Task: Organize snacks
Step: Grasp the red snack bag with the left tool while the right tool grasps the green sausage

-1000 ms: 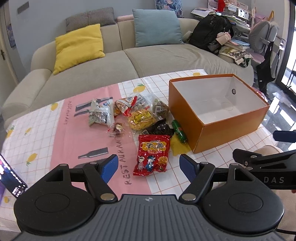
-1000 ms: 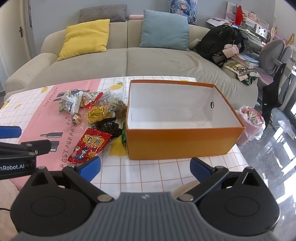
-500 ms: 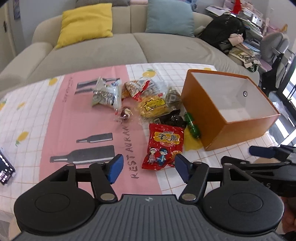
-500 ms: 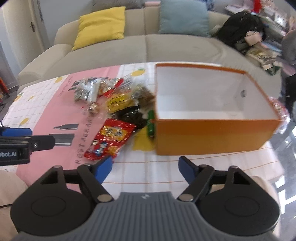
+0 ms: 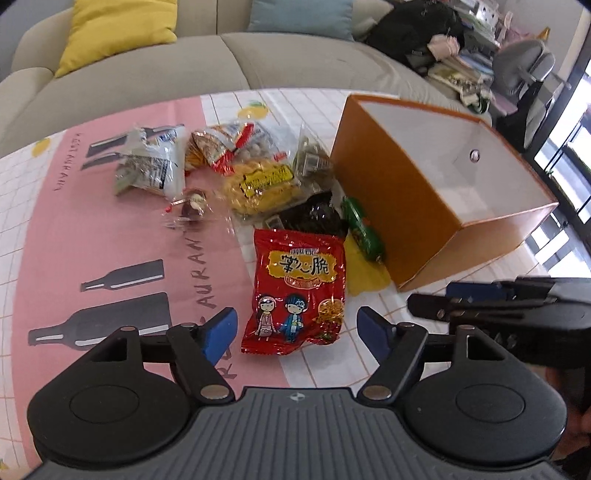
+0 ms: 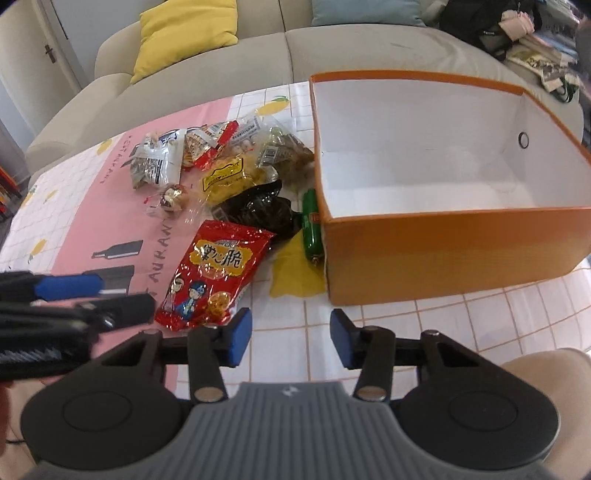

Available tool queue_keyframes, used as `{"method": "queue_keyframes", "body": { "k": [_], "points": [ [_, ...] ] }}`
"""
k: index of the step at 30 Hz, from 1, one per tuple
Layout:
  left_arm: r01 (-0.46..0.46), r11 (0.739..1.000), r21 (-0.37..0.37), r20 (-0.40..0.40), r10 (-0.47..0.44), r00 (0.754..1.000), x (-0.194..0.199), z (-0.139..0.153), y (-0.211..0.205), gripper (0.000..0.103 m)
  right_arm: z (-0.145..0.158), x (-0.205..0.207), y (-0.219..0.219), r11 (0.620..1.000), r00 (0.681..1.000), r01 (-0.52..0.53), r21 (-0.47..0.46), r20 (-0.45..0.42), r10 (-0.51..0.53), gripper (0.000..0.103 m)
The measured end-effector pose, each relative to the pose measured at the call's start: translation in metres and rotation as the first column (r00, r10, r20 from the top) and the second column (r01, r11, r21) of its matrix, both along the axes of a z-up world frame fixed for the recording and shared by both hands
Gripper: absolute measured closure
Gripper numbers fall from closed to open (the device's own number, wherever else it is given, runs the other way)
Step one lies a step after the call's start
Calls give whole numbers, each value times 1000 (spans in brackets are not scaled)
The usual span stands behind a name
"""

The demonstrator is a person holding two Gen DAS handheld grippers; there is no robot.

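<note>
A pile of snack packets lies on the tablecloth left of an open orange box (image 5: pixel 391 206) (image 6: pixel 454 251) with a white, empty inside. Nearest is a red packet (image 5: pixel 299 291) (image 6: pixel 214 273). Behind it lie a black packet (image 5: pixel 314 218), a green packet (image 5: pixel 362 229) against the box, a yellow packet (image 5: pixel 262 184), a silver packet (image 5: pixel 151 166) and a small wrapped sweet (image 5: pixel 192 206). My left gripper (image 5: pixel 297 330) is open, its fingers either side of the red packet's near end, above it. My right gripper (image 6: pixel 290 338) is open and empty, in front of the box's left corner.
The table has a pink and white checked cloth (image 5: pixel 110 258). A beige sofa (image 5: pixel 147 74) with a yellow cushion (image 5: pixel 114 33) runs behind the table. A black backpack (image 5: pixel 413 29) and clutter lie at the sofa's right end. The right gripper shows at the right in the left wrist view (image 5: pixel 498 299).
Both grippers have moved forward and down toward the table. The left one has closed in on the red packet. The right gripper's fingers stand a little closer together than before.
</note>
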State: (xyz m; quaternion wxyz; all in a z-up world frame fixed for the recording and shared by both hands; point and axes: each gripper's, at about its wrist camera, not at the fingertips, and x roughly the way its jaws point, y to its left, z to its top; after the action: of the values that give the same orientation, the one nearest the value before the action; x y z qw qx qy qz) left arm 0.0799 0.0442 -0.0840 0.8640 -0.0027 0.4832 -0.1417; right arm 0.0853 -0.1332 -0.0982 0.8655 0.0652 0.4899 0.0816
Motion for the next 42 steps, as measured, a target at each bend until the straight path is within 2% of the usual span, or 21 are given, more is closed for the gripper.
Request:
{"method": "queue_keyframes", "body": {
  "k": [5, 12, 15, 25, 31, 36, 42],
  "points": [
    [12, 999, -32, -42, -13, 999, 11, -13, -3, 14, -11, 17, -10, 997, 996, 81, 0, -29, -81, 56],
    [48, 999, 22, -43, -47, 998, 26, -34, -22, 14, -12, 30, -24, 980, 981, 194, -31, -16, -195, 57],
    [50, 998, 42, -50, -47, 998, 31, -40, -28, 14, -14, 33, -27, 979, 979, 203, -26, -8, -203, 57],
    [73, 979, 188, -18, -71, 997, 48, -59, -47, 11, -17, 49, -29, 971, 974, 224, -77, 39, -222, 58],
    [44, 978, 206, -5, -43, 999, 60, -65, -46, 11, -19, 48, -31, 972, 975, 221, -86, 54, -217, 58],
    [10, 982, 191, 7, -12, 1000, 61, -62, -40, 29, -19, 48, -32, 968, 973, 227, -104, 65, -221, 58],
    [-61, 979, 192, 19, 58, 998, 59, -56, -27, 32, -24, 48, -26, 970, 978, 209, -126, 49, -205, 58]
  ]
}}
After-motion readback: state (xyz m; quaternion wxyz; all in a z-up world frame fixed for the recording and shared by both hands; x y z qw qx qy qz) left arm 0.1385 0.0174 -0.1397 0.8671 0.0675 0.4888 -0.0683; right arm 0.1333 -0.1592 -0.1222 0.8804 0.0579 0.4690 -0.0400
